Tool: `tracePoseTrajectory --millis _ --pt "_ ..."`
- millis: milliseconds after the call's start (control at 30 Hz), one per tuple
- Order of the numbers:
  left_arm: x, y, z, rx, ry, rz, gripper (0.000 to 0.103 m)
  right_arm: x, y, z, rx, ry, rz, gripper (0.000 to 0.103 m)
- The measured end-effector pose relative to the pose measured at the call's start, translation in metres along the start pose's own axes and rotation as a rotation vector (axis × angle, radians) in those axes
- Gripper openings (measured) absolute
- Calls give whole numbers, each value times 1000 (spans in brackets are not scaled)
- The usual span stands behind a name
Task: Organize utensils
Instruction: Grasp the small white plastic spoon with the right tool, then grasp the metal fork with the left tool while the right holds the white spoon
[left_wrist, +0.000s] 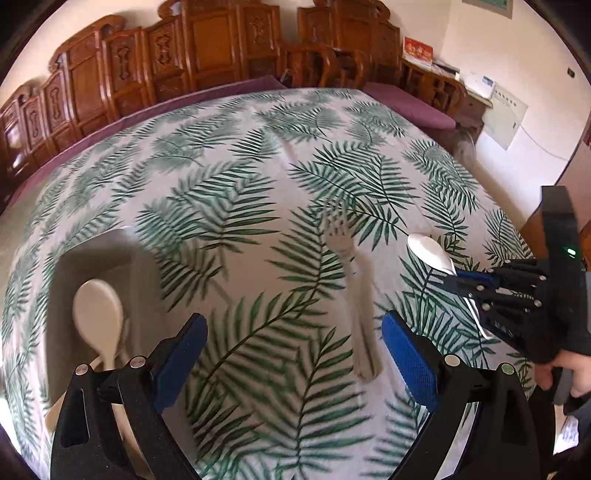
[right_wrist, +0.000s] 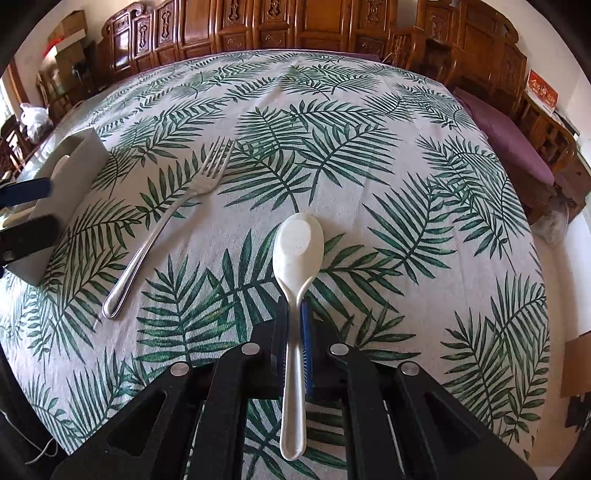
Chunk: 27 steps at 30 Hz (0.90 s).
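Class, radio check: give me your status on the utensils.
Right gripper shut on white spoon. Left gripper open, above fork. Holder has one spoon. Nothing blocking.

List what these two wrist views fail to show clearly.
- Grey holder, left wrist view: its inside below the white spoon is hidden by its wall and the left hand-held gripper.
- Fork, left wrist view: motion-blurred, tines indistinct.
- Held spoon, right wrist view: the handle's sides are covered by the shut right hand-held gripper.
- Holder, right wrist view: its near part is hidden behind the left gripper.
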<state>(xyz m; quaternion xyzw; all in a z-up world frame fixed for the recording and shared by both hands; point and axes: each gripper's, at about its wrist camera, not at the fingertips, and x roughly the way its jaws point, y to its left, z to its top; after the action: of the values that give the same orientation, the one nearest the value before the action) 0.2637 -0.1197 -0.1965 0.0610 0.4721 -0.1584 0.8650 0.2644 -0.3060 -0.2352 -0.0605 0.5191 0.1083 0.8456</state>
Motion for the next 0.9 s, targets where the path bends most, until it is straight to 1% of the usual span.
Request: tracePoseTrajectory --millis 33,67,100,167,233,300,333,400,433,467,633,700,900 --pt "5 -3 3 5 8 -2 91 0 -1 0 -1 2 6 8" --pt "13 -5 8 7 20 -6 88 0 -1 0 -4 2 9 8" --pt "18 -6 10 8 30 -10 83 0 -2 -1 -3 1 13 8" --pt "28 -9 14 9 52 -15 78 -1 -2 -1 -4 -7 12 9" --pt "39 -14 19 13 72 -26 71 -1 1 -3 -17 -17 1 9" --pt "50 -18 21 14 96 -42 58 -1 0 -4 -11 -24 4 9" --pt "56 -20 23 10 113 -50 56 -1 -1 -4 -6 -29 6 9" --pt "65 -24 25 6 129 -54 45 -2 1 -6 -16 -40 -1 9" --pt "68 -26 26 6 136 -55 43 -2 2 -7 -22 -44 -4 9" --pt "72 -28 27 8 144 -52 38 -2 1 -7 -24 -45 -5 9" --pt "81 -38 34 37 157 17 32 -2 0 -7 -20 -51 1 9" --pt "82 -39 36 35 160 34 23 -3 1 -8 -23 -56 1 9" --pt "80 -40 35 30 188 51 23 -3 1 -8 -15 -60 -1 9"
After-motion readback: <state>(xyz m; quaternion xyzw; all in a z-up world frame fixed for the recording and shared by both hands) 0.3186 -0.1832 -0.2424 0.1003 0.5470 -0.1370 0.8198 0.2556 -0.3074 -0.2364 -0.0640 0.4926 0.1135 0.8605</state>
